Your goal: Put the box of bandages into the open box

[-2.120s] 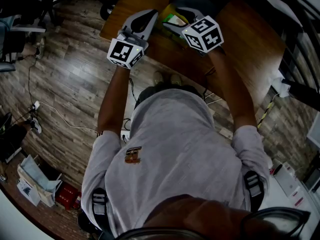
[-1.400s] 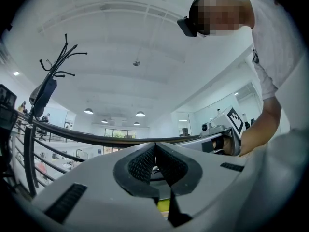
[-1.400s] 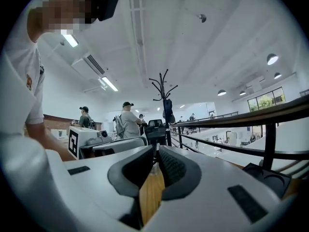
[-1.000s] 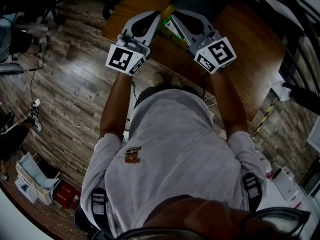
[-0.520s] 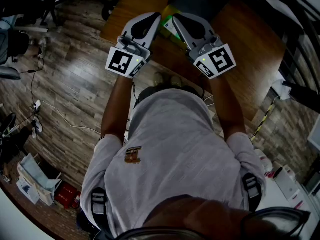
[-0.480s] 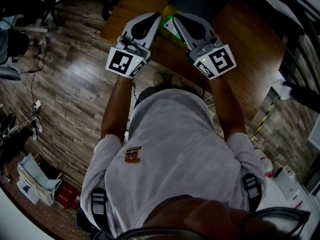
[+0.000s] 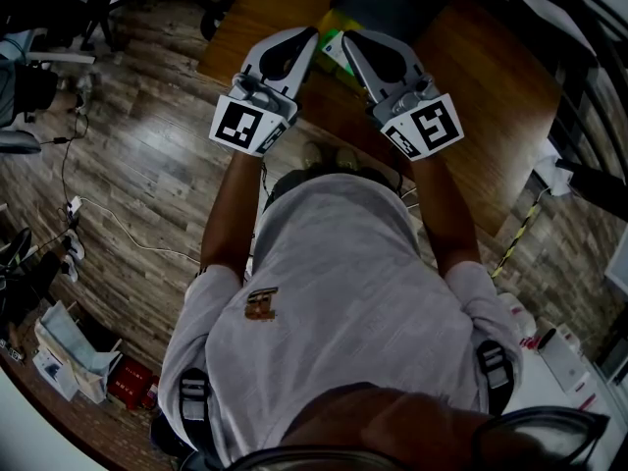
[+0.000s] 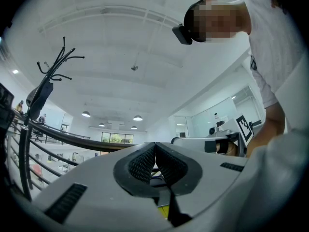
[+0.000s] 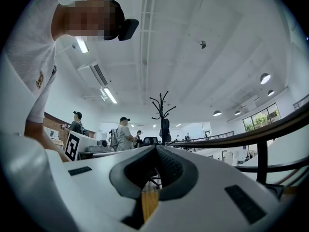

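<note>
Brown wood fills the top of the head view: a table (image 7: 491, 86) over a plank floor (image 7: 147, 165), with a person in a grey shirt (image 7: 343, 292) reaching both arms out across its near edge. The left gripper (image 7: 308, 33) and the right gripper (image 7: 346, 38) point away from the person and converge, so their front ends sit close together. The yellow-green box of bandages (image 7: 331, 41) lies on the table just at those front ends, in the narrow space between them and partly covered by both. From above I cannot tell whether either gripper touches it. Beyond it, at the far edge of the table, there is a dark shape (image 7: 378, 3) too dim to make out.

The left gripper view looks up along the jaws toward a white ceiling. The ribbed black pads (image 8: 145, 164) meet at their tips, so this gripper is closed, and nothing is pinched between them. Low down, in the gap behind the pads, a small yellow sliver (image 8: 164, 210) shows. To the right, the other gripper's marker cube (image 8: 244, 127) is near.

The right gripper view also tilts up at the ceiling, with a coat stand (image 9: 164, 115) and a few people in the distance. Its dark pads (image 9: 171, 168) also come together at the tips, shut, with nothing held there. A tan strip (image 9: 149, 202) shows through the gap beneath them; what it belongs to is unclear.
</note>
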{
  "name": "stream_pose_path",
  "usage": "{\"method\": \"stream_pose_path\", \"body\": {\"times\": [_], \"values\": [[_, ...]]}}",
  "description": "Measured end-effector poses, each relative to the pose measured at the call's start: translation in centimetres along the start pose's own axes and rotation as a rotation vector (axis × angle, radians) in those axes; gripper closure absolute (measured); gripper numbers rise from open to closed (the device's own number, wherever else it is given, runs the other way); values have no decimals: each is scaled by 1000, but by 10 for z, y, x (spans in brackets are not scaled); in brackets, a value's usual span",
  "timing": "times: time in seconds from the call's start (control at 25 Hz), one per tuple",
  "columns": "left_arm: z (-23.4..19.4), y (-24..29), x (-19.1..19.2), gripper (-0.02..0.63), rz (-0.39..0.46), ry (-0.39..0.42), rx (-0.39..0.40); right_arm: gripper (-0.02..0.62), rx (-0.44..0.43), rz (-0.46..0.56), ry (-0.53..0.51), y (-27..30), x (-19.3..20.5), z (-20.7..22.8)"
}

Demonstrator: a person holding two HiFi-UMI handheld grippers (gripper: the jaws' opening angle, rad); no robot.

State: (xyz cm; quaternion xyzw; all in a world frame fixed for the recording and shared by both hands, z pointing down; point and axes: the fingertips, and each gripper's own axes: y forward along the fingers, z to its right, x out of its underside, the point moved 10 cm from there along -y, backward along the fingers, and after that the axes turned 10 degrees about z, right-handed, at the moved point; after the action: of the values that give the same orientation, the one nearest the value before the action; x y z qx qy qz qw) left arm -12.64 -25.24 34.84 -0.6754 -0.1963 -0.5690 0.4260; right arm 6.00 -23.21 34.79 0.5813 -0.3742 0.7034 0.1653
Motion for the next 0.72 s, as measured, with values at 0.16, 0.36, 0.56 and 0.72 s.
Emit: {"method": "stream_pose_path", "body": {"times": [0.16,0.36,0.56,0.72], "values": [[0,-3,-3,587,1,0,-4,563,-5,-3,-4,1,-2,-4],[0,-5,-3,587,1,-1,-5,563,-11,-6,-1,1,-1,-7],[1,-3,-3,588,5,1,-4,563,-16,-7,-1,0,-1,-5],[2,-4,-3,587,2,1,-5,563,-20,-8,-1,-1,-2,-6]]}}
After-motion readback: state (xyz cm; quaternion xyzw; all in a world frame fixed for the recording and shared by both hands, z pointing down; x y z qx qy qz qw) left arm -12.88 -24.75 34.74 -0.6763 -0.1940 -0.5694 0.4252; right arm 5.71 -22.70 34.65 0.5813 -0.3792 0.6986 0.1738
